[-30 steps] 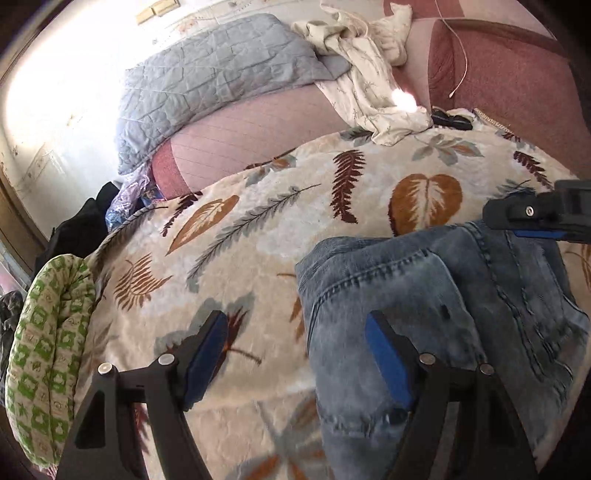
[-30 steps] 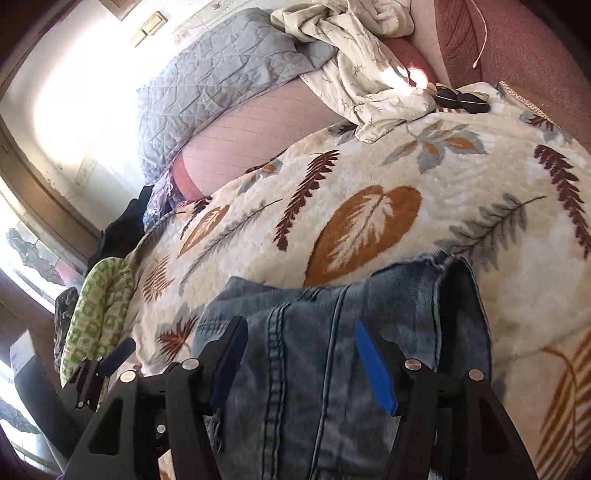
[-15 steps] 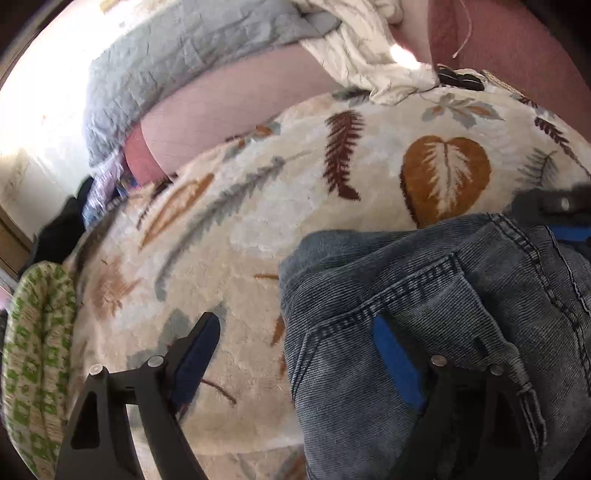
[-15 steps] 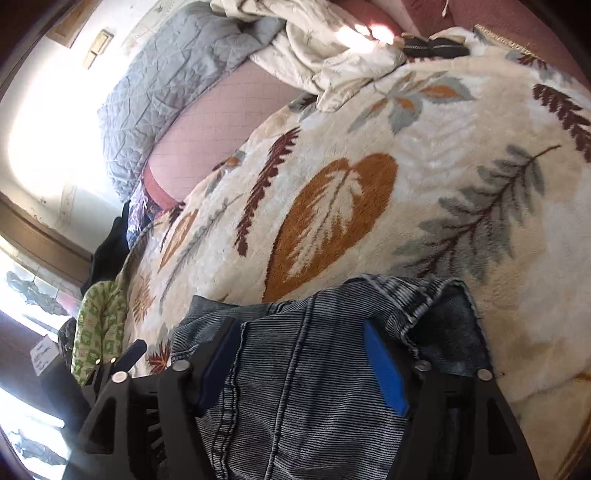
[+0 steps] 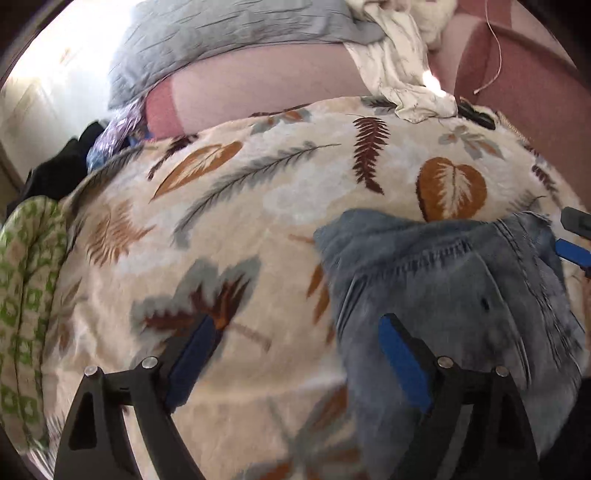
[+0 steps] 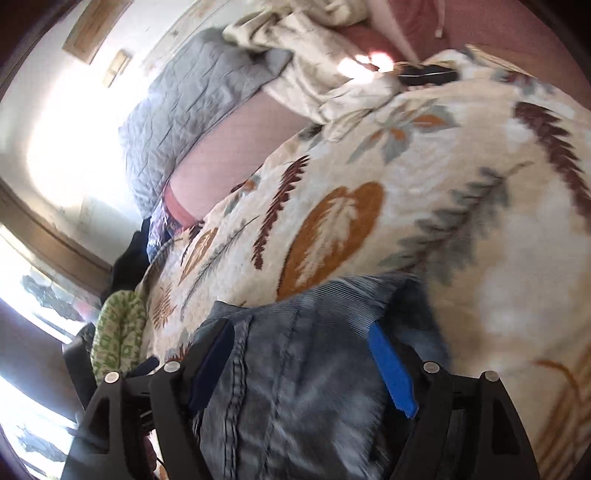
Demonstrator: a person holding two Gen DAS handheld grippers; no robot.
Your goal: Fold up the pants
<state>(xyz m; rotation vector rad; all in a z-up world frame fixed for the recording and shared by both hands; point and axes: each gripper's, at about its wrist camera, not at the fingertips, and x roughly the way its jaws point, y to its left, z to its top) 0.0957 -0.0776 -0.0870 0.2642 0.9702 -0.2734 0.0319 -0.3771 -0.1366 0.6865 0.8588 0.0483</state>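
The folded blue jeans (image 5: 454, 280) lie on the leaf-print blanket (image 5: 258, 206), at the lower right of the left wrist view. My left gripper (image 5: 299, 354) is open and empty over the jeans' left edge; its right finger is above the denim, its left finger above the blanket. In the right wrist view the jeans (image 6: 306, 369) fill the space between the fingers of my right gripper (image 6: 301, 362), which is open just above them. The right gripper's blue pad also shows in the left wrist view (image 5: 574, 253).
A grey quilted pillow (image 5: 229, 33) and a crumpled cream garment (image 5: 402, 70) lie at the back on the pink bed. A small black object (image 5: 476, 114) sits by the garment. A green-patterned cushion (image 5: 26, 288) is at the left edge, with dark clothes (image 5: 62, 170) behind it.
Both grippers dipped close to the jeans half a second ago and have since pulled back and up a little. The jeans stay folded on the blanket. Both stay open.
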